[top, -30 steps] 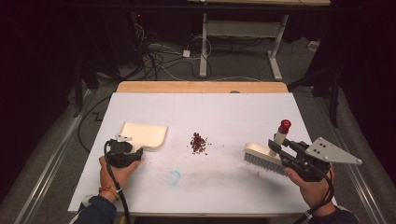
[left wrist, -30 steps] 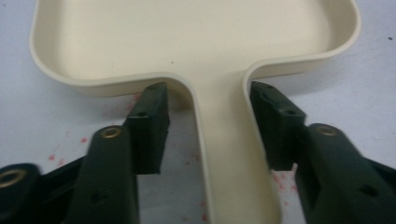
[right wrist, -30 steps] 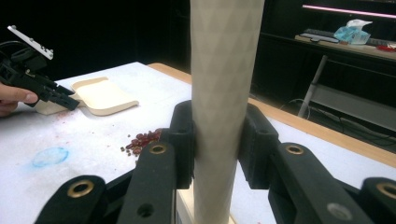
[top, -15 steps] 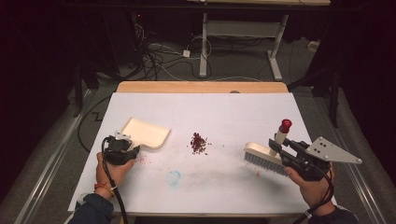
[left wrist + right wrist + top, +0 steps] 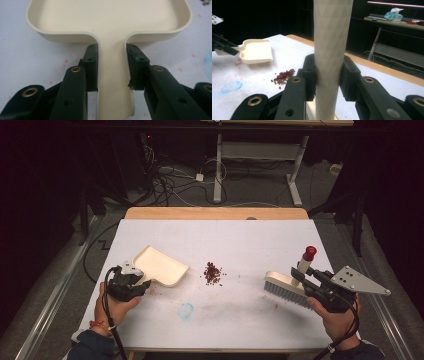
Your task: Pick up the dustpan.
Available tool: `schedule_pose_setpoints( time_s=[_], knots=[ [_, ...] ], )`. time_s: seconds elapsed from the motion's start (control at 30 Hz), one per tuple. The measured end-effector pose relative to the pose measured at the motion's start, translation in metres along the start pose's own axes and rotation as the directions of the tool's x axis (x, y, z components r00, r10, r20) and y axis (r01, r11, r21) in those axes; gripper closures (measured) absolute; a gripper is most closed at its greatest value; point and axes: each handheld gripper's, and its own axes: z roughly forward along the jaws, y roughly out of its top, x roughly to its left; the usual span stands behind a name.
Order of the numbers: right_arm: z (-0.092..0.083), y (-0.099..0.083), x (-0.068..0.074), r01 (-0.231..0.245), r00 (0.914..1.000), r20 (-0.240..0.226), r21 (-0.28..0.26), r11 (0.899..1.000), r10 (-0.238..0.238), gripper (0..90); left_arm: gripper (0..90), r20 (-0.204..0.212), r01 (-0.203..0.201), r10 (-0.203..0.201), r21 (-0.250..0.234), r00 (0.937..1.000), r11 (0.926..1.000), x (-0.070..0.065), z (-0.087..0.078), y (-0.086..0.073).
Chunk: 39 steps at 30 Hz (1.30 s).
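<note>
Between your 2 hands, near the middle of the white surface (image 5: 240, 245), lies the small heap of dark red bits (image 5: 213, 273) that the work is about. Your left claw (image 5: 142, 282) is clamped on the flat handle of the cream dustpan (image 5: 161, 266), one jaw pressed against each edge, and the pan's open lip faces the heap from just beside it. Your right claw (image 5: 300, 279) is closed around the pale handle of the brush (image 5: 284, 285), whose bristles rest on the surface well apart from the heap on the far side.

To sweep well, I'd judge that you should press the pan's front lip flat on the surface so nothing slips under it; in the left gripper view the pan sits level, so keep it that way. Bring the brush in behind the heap, opposite the pan, and set the bristles down just past the outermost bits. A few stray pieces lie around the main cluster (image 5: 283, 75), so start wide enough to catch them. Use short, light strokes straight toward the pan; a hard flick would likely scatter the bits. Hold the pan steady against the push
</note>
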Motion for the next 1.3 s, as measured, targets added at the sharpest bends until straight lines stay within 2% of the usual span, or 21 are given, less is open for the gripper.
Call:
schedule_pose_setpoints(
  time_s=[0.07, 0.1, 0.13, 0.23, 0.27, 0.3, 0.37, 0.4, 0.47, 0.5, 0.57, 0.6, 0.77, 0.87, 1.3],
  knots=[
    [0.0, 0.0, 0.0, -0.007, 1.0, 0.001, 0.003, 1.0, 0.007, 70.7, 64.3, 0.025, -0.033, 0.033, 0.01, 0.9992, 0.9994, -0.007, -0.004, -0.004],
    [0.0, 0.0, 0.0, -0.007, 1.0, 0.001, 0.003, 1.0, 0.007, 70.7, 64.3, 0.039, -0.061, 0.061, 0.007, 0.9974, 0.9981, -0.016, -0.007, -0.008],
    [0.0, 0.0, 0.0, -0.007, 1.0, 0.001, 0.003, 1.0, 0.007, 70.7, 64.3, 0.039, -0.061, 0.061, 0.007, 0.9974, 0.9981, -0.016, -0.007, -0.008],
    [0.0, 0.0, 0.0, -0.009, 0.9999, 0.004, -0.001, 1.0, 0.009, 70.7, 64.3, 0.072, -0.112, 0.111, 0.016, 0.9912, 0.9935, -0.031, -0.011, -0.011],
    [0.001, -0.001, 0.0, -0.017, 0.9997, 0.014, -0.012, 1.0, 0.017, 70.7, 64.3, 0.101, -0.131, 0.128, 0.025, 0.9867, 0.9911, -0.038, -0.011, -0.013],
    [0.001, -0.001, -0.001, -0.015, 0.9997, 0.02, -0.013, 1.0, 0.015, 70.7, 64.3, 0.101, -0.131, 0.128, 0.025, 0.9867, 0.9911, -0.038, -0.011, -0.013],
    [0.001, -0.002, -0.002, -0.017, 0.9995, 0.028, -0.011, 1.0, 0.017, 70.7, 64.3, 0.136, -0.147, 0.141, 0.033, 0.9807, 0.9887, -0.044, -0.01, -0.015],
    [0.001, -0.003, -0.003, -0.022, 0.9993, 0.028, -0.008, 1.0, 0.022, 70.7, 64.3, 0.136, -0.147, 0.141, 0.033, 0.9807, 0.9887, -0.044, -0.01, -0.015],
    [0.003, -0.004, -0.004, -0.027, 0.999, 0.035, -0.005, 1.0, 0.027, 70.7, 64.3, 0.149, -0.178, 0.169, 0.056, 0.9744, 0.9824, -0.049, -0.006, -0.015],
    [0.003, -0.004, -0.004, -0.028, 0.9989, 0.038, -0.004, 1.0, 0.028, 70.7, 64.3, 0.149, -0.178, 0.169, 0.056, 0.9744, 0.9824, -0.049, -0.006, -0.015],
    [0.004, -0.005, -0.004, -0.028, 0.9988, 0.04, -0.002, 1.0, 0.028, 70.7, 64.3, 0.163, -0.196, 0.183, 0.067, 0.9694, 0.9783, -0.051, -0.004, -0.014],
    [0.005, -0.005, -0.005, -0.03, 0.9987, 0.04, -0.004, 1.0, 0.03, 70.7, 64.3, 0.172, -0.202, 0.188, 0.067, 0.9671, 0.9772, -0.052, -0.003, -0.014],
    [0.01, -0.007, -0.003, -0.035, 0.9989, 0.031, 0.013, 0.999, 0.034, 70.7, 64.3, 0.185, -0.208, 0.193, 0.068, 0.9636, 0.9757, -0.052, -0.001, -0.015],
    [0.011, -0.007, -0.003, -0.026, 0.9993, 0.028, 0.017, 1.0, 0.026, 70.7, 64.2, 0.191, -0.208, 0.192, 0.069, 0.9627, 0.9756, -0.051, 0.0, -0.015],
    [0.014, -0.008, -0.001, -0.041, 0.9988, 0.027, 0.004, 0.999, 0.041, 70.7, 64.2, 0.198, -0.222, 0.202, 0.083, 0.9592, 0.9715, -0.053, 0.001, -0.017]
  ],
)
